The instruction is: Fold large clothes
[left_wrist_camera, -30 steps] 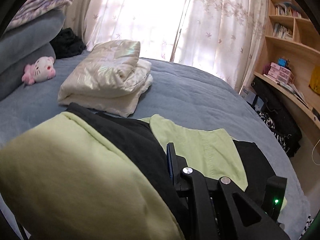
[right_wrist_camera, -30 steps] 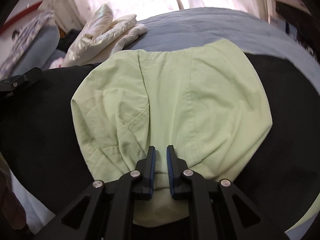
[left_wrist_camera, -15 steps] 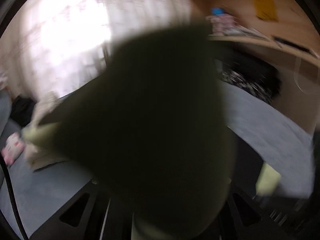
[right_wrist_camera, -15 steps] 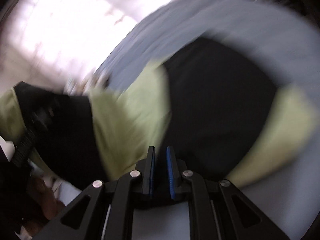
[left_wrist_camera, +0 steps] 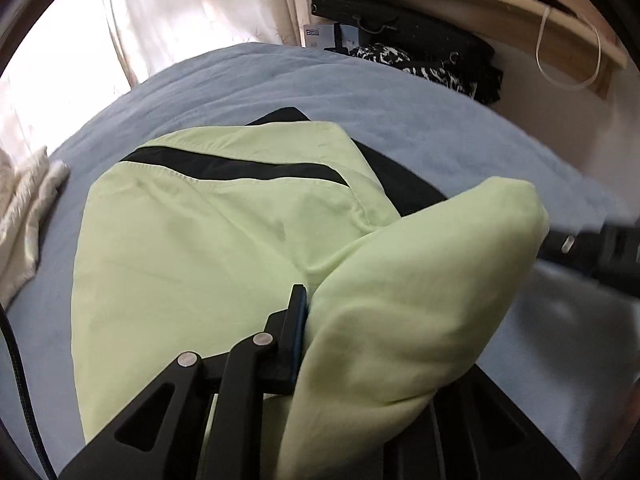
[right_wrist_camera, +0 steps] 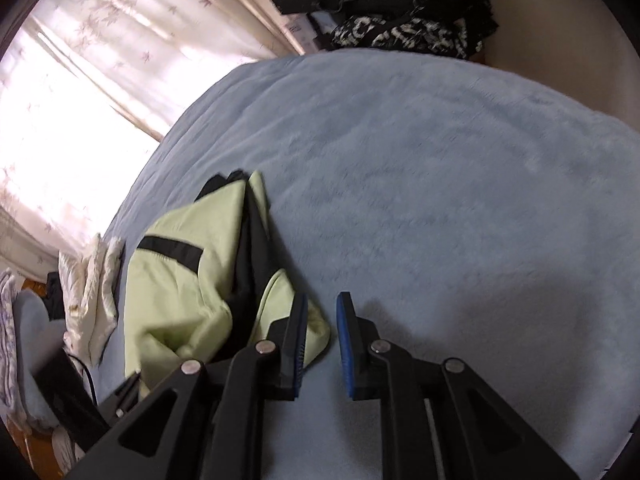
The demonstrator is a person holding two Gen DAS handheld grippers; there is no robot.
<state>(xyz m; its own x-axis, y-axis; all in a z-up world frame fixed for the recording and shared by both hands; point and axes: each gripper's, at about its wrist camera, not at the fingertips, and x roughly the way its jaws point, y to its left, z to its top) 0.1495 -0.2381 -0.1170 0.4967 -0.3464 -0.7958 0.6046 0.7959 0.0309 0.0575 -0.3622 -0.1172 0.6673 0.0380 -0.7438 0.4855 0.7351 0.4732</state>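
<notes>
At far left a white bundle (left_wrist_camera: 24,216) lies on the bed (left_wrist_camera: 400,120), just beside the garment (left_wrist_camera: 208,240). If I drag the garment that way, the two piles may merge.

The garment, green with black panels, lies on the bed, partly folded, with a black strip across its upper face. One loose green lobe stands up over the left gripper (left_wrist_camera: 308,300). Only one of its fingers (left_wrist_camera: 296,320) shows, with cloth pressed against its pad; the other is buried under the lobe. They have just been opening a little, but I cannot tell whether they are clamped on the cloth or merely draped by it.

- Hazard: if cloth is snagged on the hidden finger, withdrawing the left gripper would pull the fold open.
- Hazard: the raised lobe blocks this camera, so a seam or edge may be misjudged.

Further right, the right gripper (right_wrist_camera: 322,308) hangs over bare bed beside the garment's near edge. Its fingers (right_wrist_camera: 346,340) have just been opening and stand apart with nothing between them — released.

- Hazard: closing here would pinch the bed cover, not the garment.
- Hazard: the bunched near edge may spring back unless it is flattened.
</notes>
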